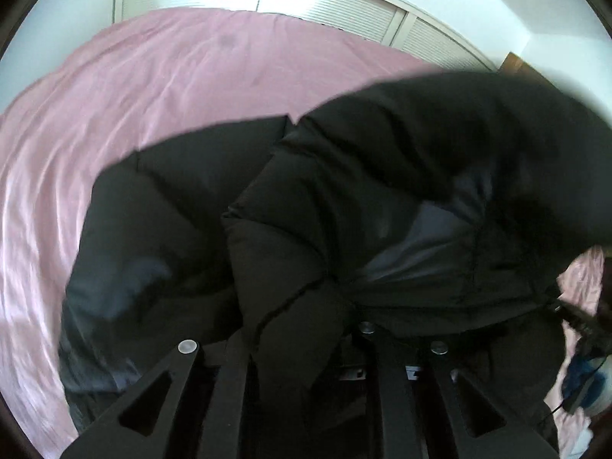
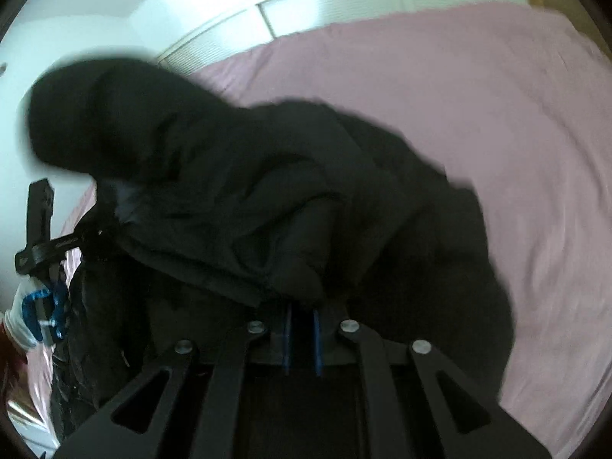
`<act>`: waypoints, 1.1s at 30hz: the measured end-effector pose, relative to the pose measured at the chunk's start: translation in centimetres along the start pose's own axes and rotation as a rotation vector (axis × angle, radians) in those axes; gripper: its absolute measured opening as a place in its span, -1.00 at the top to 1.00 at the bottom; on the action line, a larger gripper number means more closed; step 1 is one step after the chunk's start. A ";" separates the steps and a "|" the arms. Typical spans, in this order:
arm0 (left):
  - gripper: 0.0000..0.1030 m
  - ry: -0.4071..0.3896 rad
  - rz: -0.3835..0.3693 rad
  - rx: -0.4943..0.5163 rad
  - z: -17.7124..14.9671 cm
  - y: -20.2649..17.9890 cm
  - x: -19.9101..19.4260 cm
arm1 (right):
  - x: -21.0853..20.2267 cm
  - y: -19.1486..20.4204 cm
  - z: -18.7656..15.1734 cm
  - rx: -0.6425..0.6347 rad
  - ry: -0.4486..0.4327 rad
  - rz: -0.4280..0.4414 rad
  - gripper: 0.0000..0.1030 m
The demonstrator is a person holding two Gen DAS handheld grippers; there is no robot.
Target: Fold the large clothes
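A black puffer jacket (image 1: 344, 191) lies bunched on a pink bedsheet (image 1: 153, 95), its grey lining showing in places. In the left wrist view my left gripper (image 1: 306, 344) has its fingertips buried under a jacket fold, and the jaws look closed on the cloth. In the right wrist view my right gripper (image 2: 302, 306) has its blue pads close together, pinching the jacket (image 2: 248, 191) by its near edge. A raised hood or sleeve end is blurred at the upper left. The left gripper (image 2: 76, 239) also shows at the jacket's left edge.
The pink sheet (image 2: 497, 114) spreads wide beyond and beside the jacket. White louvred closet doors (image 1: 325, 4) stand behind the bed, next to a wooden door (image 1: 512, 61). A hand in a blue and white glove (image 2: 34, 317) is at the left edge.
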State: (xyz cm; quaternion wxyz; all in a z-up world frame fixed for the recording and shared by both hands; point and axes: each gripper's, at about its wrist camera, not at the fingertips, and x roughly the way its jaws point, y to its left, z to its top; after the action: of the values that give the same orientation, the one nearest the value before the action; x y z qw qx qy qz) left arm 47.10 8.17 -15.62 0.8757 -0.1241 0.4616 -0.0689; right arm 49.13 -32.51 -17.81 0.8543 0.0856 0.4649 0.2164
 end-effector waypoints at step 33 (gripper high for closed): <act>-0.37 -0.086 -0.097 0.050 1.5 -3.1 -11.0 | -9.6 1.8 2.3 0.033 -0.078 -0.123 0.19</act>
State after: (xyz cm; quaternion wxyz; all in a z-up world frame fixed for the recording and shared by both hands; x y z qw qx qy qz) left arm 42.14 8.06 -5.22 0.8930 -0.1275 0.4153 -0.1175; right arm 45.96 -35.07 -8.58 0.8818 0.0795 0.4392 0.1524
